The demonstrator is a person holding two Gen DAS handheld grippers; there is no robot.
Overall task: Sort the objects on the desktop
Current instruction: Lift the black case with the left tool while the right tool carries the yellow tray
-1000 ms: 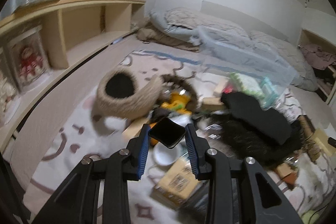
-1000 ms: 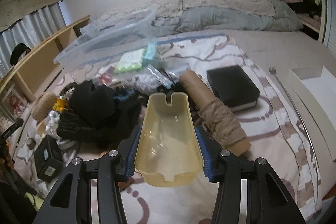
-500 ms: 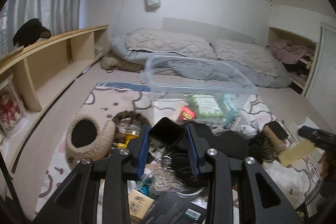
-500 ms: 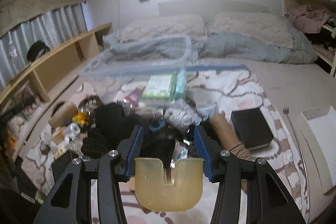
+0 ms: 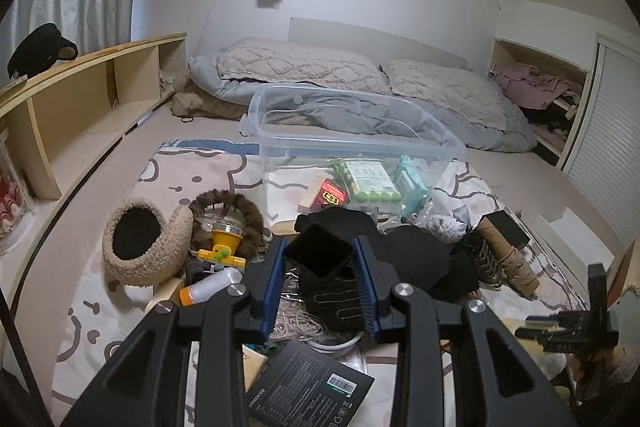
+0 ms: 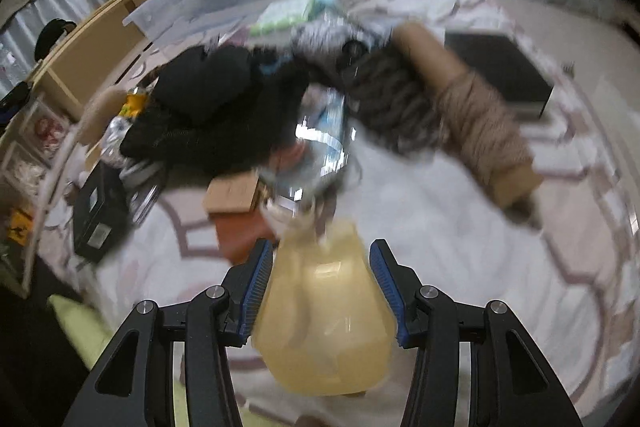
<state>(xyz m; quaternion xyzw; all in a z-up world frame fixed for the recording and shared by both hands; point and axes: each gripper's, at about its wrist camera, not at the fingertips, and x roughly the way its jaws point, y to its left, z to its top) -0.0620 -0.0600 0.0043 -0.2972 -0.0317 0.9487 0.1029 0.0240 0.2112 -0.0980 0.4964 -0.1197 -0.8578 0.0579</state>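
Left wrist view: left gripper (image 5: 319, 259) pinches a small black square case (image 5: 319, 255) between its blue pads, held up in the air above the clutter pile, this side of the clear plastic bin (image 5: 344, 131). Grip is across the case's corners, case sits tilted. Judgement: a diagonal pinch like that can let it rotate or pop out if the hand swings fast toward the bin.

Right wrist view: right gripper (image 6: 322, 279) is clamped on a translucent yellow tray (image 6: 320, 311), well on the near side of the bin, over bare patterned blanket (image 6: 460, 227). Frame is heavily smeared, so I can't tell exactly how the tray sits in the pads. Its far end looks close to a crinkly clear wrapper (image 6: 316, 147); contact or not, can't tell.

Risks as I see them:
- Tray is wide and slick, jaws spread nearly to its full width. Little margin; a jolt could drop it.
- Tray's front edge could snag the wrapper or the black clothing (image 6: 216, 107) and drag the pile.
- Both tools are near the same heap in front of the bin; right gripper shows at the edge of the left view (image 5: 576, 327). Crossing paths to the bin could clash.
- Bin already holds packets (image 5: 368, 183); the tray may not lie flat on them.
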